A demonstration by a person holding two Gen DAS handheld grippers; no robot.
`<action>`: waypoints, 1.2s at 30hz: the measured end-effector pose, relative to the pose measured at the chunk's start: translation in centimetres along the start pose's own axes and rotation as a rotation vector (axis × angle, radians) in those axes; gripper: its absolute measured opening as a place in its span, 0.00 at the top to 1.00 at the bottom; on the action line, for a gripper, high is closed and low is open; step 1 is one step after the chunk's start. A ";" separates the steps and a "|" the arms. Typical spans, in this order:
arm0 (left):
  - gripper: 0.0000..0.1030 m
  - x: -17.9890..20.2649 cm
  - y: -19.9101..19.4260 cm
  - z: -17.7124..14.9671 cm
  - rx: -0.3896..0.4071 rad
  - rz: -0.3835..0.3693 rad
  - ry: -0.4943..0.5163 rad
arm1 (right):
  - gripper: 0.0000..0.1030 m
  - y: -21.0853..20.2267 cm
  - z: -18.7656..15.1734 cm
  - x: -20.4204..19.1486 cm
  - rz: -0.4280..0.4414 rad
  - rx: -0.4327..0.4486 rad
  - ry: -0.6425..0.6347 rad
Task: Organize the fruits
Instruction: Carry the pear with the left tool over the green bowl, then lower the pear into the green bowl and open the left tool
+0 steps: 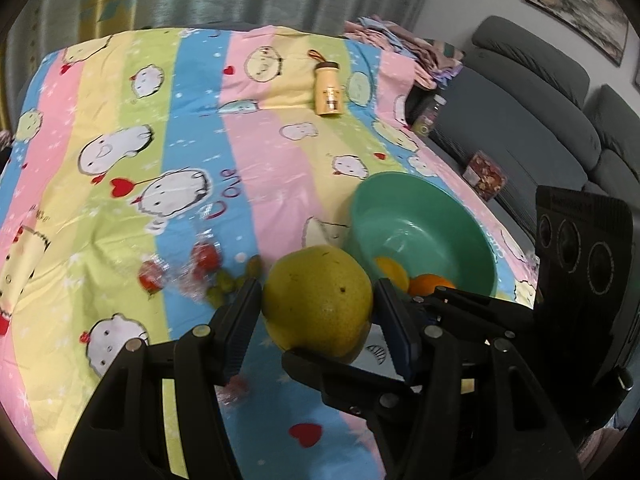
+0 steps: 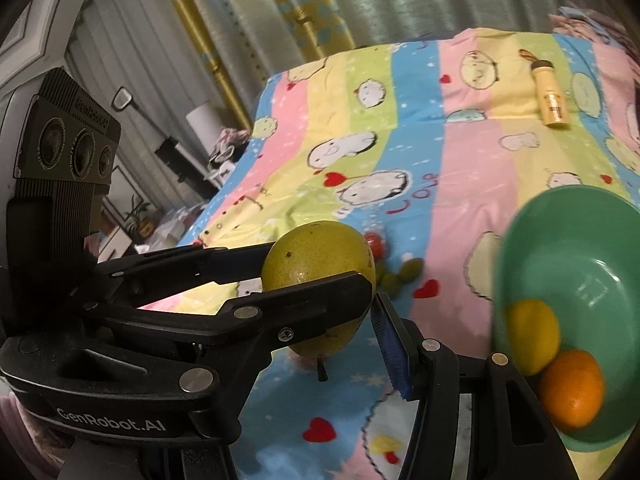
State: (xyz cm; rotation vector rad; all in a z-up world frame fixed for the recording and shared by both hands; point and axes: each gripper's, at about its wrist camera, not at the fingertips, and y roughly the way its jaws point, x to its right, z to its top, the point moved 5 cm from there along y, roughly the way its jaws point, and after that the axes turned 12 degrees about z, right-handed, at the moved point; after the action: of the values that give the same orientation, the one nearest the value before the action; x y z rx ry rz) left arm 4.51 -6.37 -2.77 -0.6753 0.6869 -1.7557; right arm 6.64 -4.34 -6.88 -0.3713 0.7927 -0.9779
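Observation:
A large yellow-green pomelo [image 1: 318,300] sits between the fingers of my left gripper [image 1: 316,316], which is shut on it just above the cloth; it also shows in the right wrist view [image 2: 320,264]. A green bowl [image 1: 448,208] tilts right of it and holds a lemon [image 1: 392,270] and an orange [image 1: 430,284]. The right wrist view shows the bowl [image 2: 580,240], lemon [image 2: 534,336] and orange [image 2: 572,388]. My right gripper's finger [image 2: 394,348] is beside the bowl; the other finger is hidden. Red tomatoes in plastic [image 1: 204,258] and green grapes [image 1: 224,284] lie left.
The table has a striped cartoon cloth [image 1: 160,128]. A yellow bottle [image 1: 329,92] lies at the far side. A grey sofa [image 1: 540,120] with a small box [image 1: 485,174] stands on the right. Curtains hang behind.

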 end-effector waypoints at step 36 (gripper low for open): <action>0.43 11.3 6.4 3.5 -0.052 -0.128 0.175 | 0.45 -7.7 -0.3 9.9 -0.140 0.144 0.145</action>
State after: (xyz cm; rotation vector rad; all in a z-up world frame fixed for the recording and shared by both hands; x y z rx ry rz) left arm 8.28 -19.27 -3.89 -0.6171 0.8264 -1.9369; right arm 4.98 -16.78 -6.61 -0.2357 0.8296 -1.1960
